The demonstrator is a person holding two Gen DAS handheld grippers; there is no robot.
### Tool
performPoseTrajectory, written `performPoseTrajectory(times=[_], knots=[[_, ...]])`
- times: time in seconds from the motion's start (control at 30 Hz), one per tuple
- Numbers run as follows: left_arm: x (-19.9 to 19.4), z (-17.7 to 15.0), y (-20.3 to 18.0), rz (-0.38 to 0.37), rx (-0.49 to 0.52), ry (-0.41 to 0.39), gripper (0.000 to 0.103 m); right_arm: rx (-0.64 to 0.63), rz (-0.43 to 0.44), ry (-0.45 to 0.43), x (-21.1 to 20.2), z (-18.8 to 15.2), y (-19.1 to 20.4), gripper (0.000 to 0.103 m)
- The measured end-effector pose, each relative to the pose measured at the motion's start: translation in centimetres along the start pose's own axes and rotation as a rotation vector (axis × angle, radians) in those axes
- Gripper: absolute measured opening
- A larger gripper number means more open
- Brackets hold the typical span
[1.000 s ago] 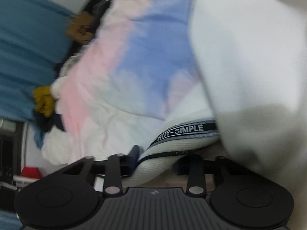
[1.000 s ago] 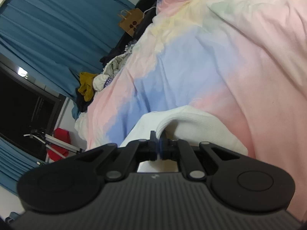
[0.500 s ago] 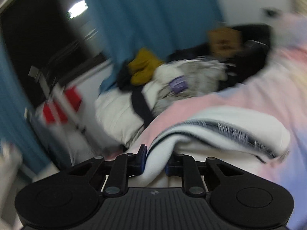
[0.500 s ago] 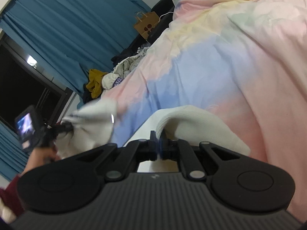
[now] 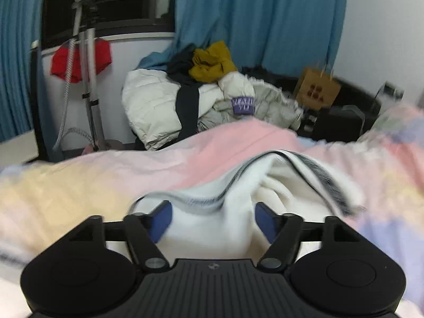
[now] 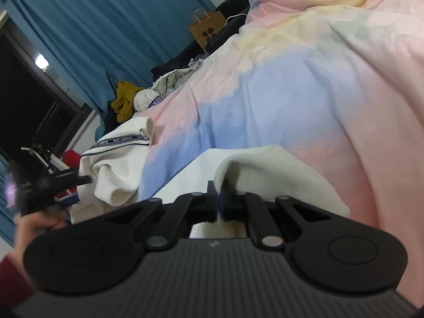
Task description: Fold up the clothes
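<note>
A brown paper bag (image 5: pixel 318 91) is standing past the far edge of the bed, and whatever is sitting inside it cannot be made out; in the right wrist view the same bag (image 6: pixel 205 30) is showing its handles and a dark dot print. The white garment (image 5: pixel 267 185) is lying rumpled on the pastel duvet (image 5: pixel 79 182), its black-striped band arching over a hollow, and much of it is smearing with motion blur, so the lettering on the band is not reading here. The left gripper (image 5: pixel 212 218) is spreading its blue pads wide on either side of the cloth, no longer pinching the hem it was clamping half a second ago, and its view is now levelling toward the blue curtain (image 5: pixel 251 21), where a second ago it was facing the duvet up close. The right gripper (image 6: pixel 219 198) is still clenching its pads on a fold of the white garment (image 6: pixel 278 177), which is humping up over the fingers. At the left edge of that view the person's hand (image 6: pixel 31 222) is blurring, and the tool it is gripping is hard to make out. A heap of clothes (image 5: pixel 201 98) is sitting behind the bed, beside a red cloth (image 5: pixel 79 61) that a pale pole is partly covering.
</note>
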State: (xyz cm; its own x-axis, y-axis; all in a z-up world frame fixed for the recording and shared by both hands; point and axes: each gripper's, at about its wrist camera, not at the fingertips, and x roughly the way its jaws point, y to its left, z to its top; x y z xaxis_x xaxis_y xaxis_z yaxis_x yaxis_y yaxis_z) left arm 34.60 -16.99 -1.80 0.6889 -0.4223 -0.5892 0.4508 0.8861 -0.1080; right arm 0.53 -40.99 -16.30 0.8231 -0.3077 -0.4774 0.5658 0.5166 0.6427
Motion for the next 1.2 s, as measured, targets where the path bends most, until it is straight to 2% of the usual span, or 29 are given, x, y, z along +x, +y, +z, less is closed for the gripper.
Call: performPoseTrajectory(times=[0.13, 0.27, 0.33, 0.47, 0.57, 0.67, 0.77, 1.0, 1.1, 1.2], knots=[[-11.2, -3.8, 4.4, -0.033, -0.158, -0.025, 0.081, -0.027, 0.014, -0.006, -0.3, 0.1, 0.6, 0.005], [-22.1, -9.9, 9.8, 0.018, -0.349, -0.055, 0.083, -0.055, 0.030, -0.005, -1.0, 0.2, 1.4, 0.005], [-26.2, -13.2, 12.1, 0.054, -0.433, -0.062, 0.083, -0.063, 0.032, -0.003, -1.4, 0.4, 1.9, 0.005], [-34.2, -21.7, 17.7, 0.102, -0.679, -0.053, 0.084, -0.102, 0.043, 0.003, -2.3, 0.5, 3.2, 0.005], [-38.0, -27.3, 21.3, 0.112, -0.840, -0.046, 0.084, -0.105, 0.070, 0.025, -3.3, 0.9, 3.8, 0.005], [-39.1, -31.4, 25.2, 0.130, -1.049, 0.048, 0.085, -0.066, 0.096, 0.048, -4.5, 1.2, 3.8, 0.005], [-39.1, -33.9, 27.7, 0.060, -1.216, 0.070, 0.085, -0.031, 0.113, 0.057, -5.5, 1.2, 3.5, 0.005], [-38.5, -36.2, 30.8, 0.016, -1.335, 0.045, 0.084, 0.013, 0.084, 0.073, -5.9, 0.8, 2.3, 0.005], [-38.4, -36.7, 31.2, 0.006, -1.359, 0.020, 0.084, 0.021, 0.086, 0.075, -5.8, 0.9, 2.1, 0.005], [-37.8, -36.6, 31.3, -0.009, -1.343, 0.013, 0.083, 0.018, 0.089, 0.077, -5.6, 0.9, 2.1, 0.005]])
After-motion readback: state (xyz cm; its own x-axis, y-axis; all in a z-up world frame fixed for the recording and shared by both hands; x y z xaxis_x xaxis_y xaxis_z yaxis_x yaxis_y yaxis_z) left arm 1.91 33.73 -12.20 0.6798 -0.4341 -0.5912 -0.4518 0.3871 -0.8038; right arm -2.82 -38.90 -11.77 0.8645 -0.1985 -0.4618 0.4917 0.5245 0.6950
